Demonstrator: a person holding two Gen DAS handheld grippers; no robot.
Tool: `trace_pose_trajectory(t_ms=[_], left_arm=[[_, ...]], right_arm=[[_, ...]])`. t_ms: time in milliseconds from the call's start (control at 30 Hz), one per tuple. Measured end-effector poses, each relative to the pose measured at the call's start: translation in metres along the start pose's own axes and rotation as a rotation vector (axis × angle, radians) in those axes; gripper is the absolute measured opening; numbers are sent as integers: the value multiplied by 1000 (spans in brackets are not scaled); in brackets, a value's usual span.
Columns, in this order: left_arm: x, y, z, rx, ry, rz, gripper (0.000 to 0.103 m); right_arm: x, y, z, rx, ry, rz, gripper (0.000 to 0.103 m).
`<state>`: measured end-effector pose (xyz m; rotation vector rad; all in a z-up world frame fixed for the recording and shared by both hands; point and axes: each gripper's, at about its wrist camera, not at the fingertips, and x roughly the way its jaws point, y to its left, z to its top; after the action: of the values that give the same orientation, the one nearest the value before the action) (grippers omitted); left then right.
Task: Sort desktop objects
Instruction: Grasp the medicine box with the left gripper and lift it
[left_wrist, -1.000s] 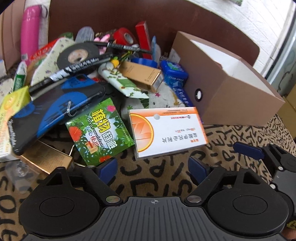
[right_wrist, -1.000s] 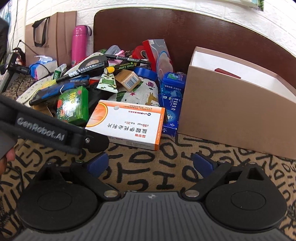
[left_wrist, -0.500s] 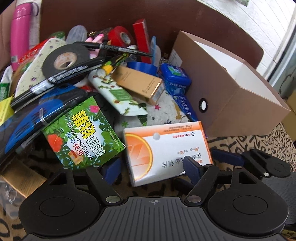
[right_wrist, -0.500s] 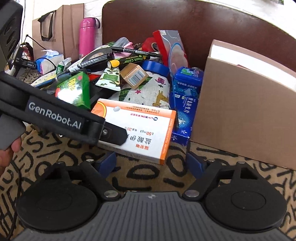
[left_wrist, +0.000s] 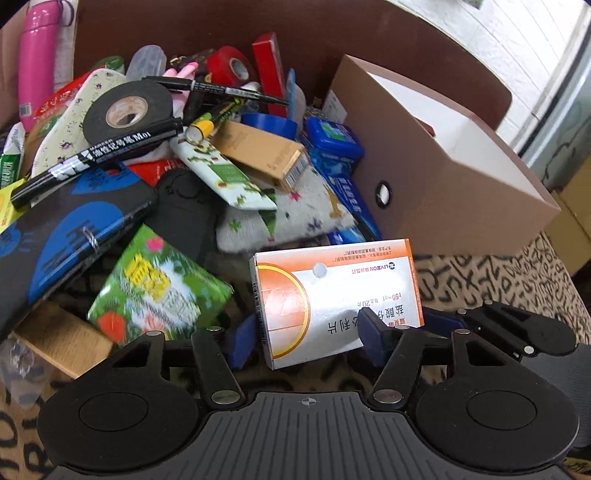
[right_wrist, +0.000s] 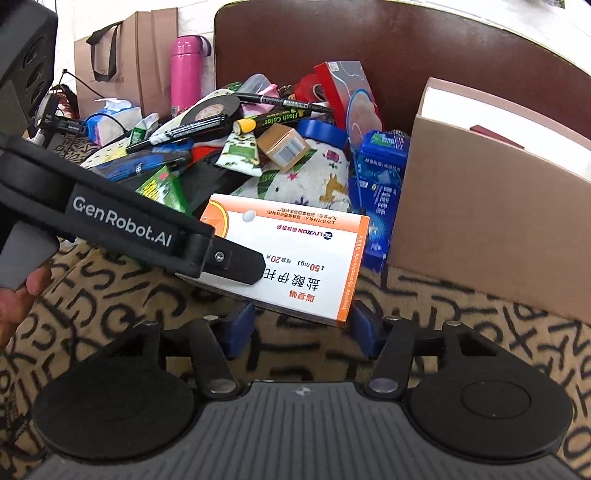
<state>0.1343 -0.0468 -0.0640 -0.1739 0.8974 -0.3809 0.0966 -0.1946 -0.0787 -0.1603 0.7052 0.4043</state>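
Orange and white: a flat cardboard medicine box, printed with an orange disc and dark lettering, lies at the near edge of a heap of desk clutter on a tan cloth patterned with black letters.
Left gripper: the left gripper has its blue pads either side of the medicine box's near end; the jaws are closing, the right pad overlapping the box edge, and firm contact cannot be confirmed.
Right gripper: the right gripper straddles the same box's near corner; its jaws are also closing, pads just beside the cardboard and apparently not yet pressing.
Destination: an open brown carton with a white inside stands just right of the heap, close to the medicine box.
Doing this step well: probably let one gripper take the box by its thin edges, squarely and gently, since thin card dents; lift level so it clears the neighbouring green packet.
Textures nearby: a matte black tape roll, glossy black markers, a smooth gold carton, soft printed fabric, a hard blue plastic case.
Background: a pink metal flask stands upright behind the heap.
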Motion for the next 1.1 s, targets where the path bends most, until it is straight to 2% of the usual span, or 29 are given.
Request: trace_pose_trajectory(t_ms=[367,433,533,667,867,1033,1100], left_arm=[[-25,-19,-33,14,38,-55,64],[-21,-20,-36,14,48,-55,75],[-14,-22,-38,31,54,-31,75],[-13,-22,-38,46,47,-38,83],[-7,-23,-35,60,54,-50,76],[-6,-24,-36,66,47,-41,76],[-9,-26,-35,72,42,-24,65]], right_arm=[[-52,12,-31,54,3,8,63],[-52,12,-35,57,6,15,64],[-48,13,-38,32,15,-4,64],[-46,15,-38,-5,9,-13,65],[-42,9,-37,21,10,-9,67],[-39,9,-35,31,17,-8,66],[-41,11,-33,23,18,-14,65]])
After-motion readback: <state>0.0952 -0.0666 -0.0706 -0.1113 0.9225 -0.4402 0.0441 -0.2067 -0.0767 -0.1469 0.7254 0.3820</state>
